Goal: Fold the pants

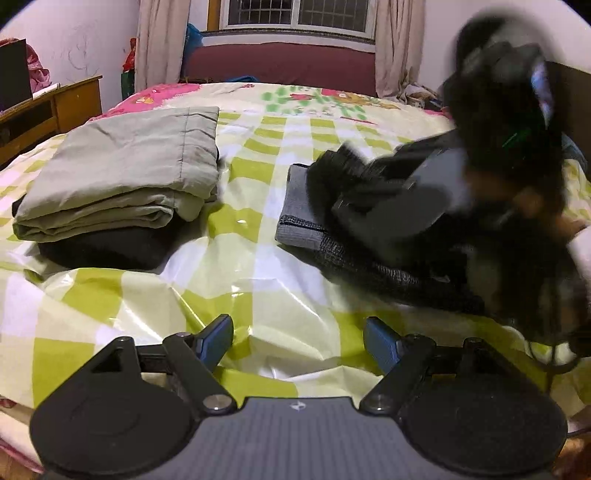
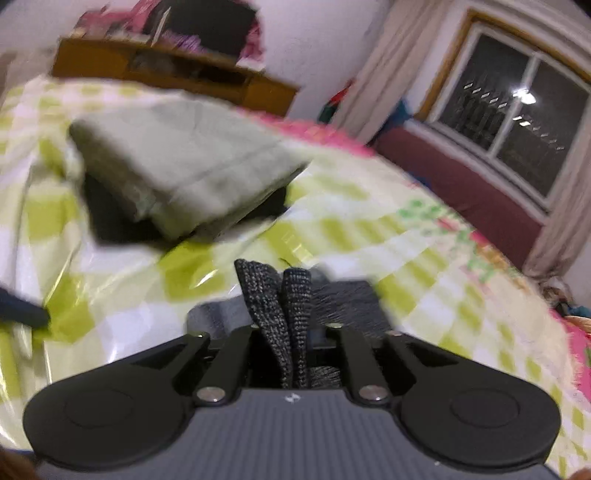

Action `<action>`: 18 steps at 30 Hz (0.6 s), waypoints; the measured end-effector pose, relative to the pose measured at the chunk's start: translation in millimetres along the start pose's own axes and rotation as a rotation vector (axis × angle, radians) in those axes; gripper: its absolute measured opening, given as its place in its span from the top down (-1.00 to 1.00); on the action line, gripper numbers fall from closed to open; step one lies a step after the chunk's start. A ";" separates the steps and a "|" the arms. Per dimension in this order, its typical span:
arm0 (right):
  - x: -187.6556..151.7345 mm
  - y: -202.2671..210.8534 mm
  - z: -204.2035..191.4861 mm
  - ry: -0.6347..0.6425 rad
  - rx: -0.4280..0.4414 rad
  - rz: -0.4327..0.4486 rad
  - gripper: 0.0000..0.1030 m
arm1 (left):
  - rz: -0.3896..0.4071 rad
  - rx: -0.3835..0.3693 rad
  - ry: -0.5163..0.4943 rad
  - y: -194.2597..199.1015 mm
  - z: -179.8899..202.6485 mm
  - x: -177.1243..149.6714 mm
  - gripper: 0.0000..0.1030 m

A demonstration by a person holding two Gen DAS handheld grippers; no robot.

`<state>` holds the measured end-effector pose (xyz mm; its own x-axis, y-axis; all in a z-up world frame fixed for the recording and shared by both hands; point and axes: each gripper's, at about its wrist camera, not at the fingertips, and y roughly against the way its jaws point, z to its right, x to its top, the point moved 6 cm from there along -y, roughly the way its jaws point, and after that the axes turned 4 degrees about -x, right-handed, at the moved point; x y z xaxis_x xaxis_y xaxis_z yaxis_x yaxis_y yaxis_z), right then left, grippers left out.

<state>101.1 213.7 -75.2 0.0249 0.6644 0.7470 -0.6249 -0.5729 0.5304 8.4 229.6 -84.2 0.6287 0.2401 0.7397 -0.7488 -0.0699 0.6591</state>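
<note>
— What is being held by the right gripper [image 2: 291,332]?

— A bunched strip of the dark grey knit pants [image 2: 291,295] is being pinched between its closed fingers; two folds of the fabric are being pushed up and out past the fingertips. The rest of the pants [image 1: 306,206] is being seen from the left wrist view as a partly folded grey bundle lying on the bed [image 1: 258,266], right of centre, with the blurred right gripper [image 1: 399,199] lying over it.

— And the left gripper [image 1: 297,341]?

— It is being kept released, with its blue-padded fingers [image 1: 216,339] spread wide above the glossy green-and-white checked cover. Nothing is being gripped between them, and the pants are being left well ahead of the fingertips.

— What else is being shown on the bed?

— A folded olive-green garment [image 1: 122,173] is being carried on top of a folded black garment [image 1: 107,247], as a stack on the left side of the bed, apart from the grey pants. A wooden cabinet [image 1: 55,110] is being seen beyond the stack, and a curtained window [image 1: 299,14] is being seen behind the bed.
</note>
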 end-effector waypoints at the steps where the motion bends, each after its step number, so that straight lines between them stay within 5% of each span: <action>1: -1.7 -2.1 -5.0 0.021 0.019 -0.008 0.45 | -0.006 0.004 -0.005 1.3 0.4 0.0 -0.76; 6: 8.2 33.5 17.3 -0.133 0.157 0.057 0.09 | -0.038 0.054 -0.052 12.4 -1.6 -1.7 -0.76; 10: 4.1 80.2 62.8 -0.267 0.157 0.124 -0.01 | -0.025 0.102 -0.099 26.2 0.1 6.3 -0.76; 13: -30.9 113.9 116.2 -0.372 0.086 0.094 -0.11 | 0.039 0.120 -0.127 39.3 7.7 25.7 -0.76; 18: -144.6 161.7 216.6 -0.612 -0.183 -0.107 -0.16 | 0.166 0.049 -0.231 36.1 57.0 66.1 -0.78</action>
<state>165.4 -79.0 -10.6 0.5006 0.2885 0.8162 -0.7162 -0.3916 0.5777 34.9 187.7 -3.8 0.5336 -0.0047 0.8457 -0.8380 -0.1377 0.5280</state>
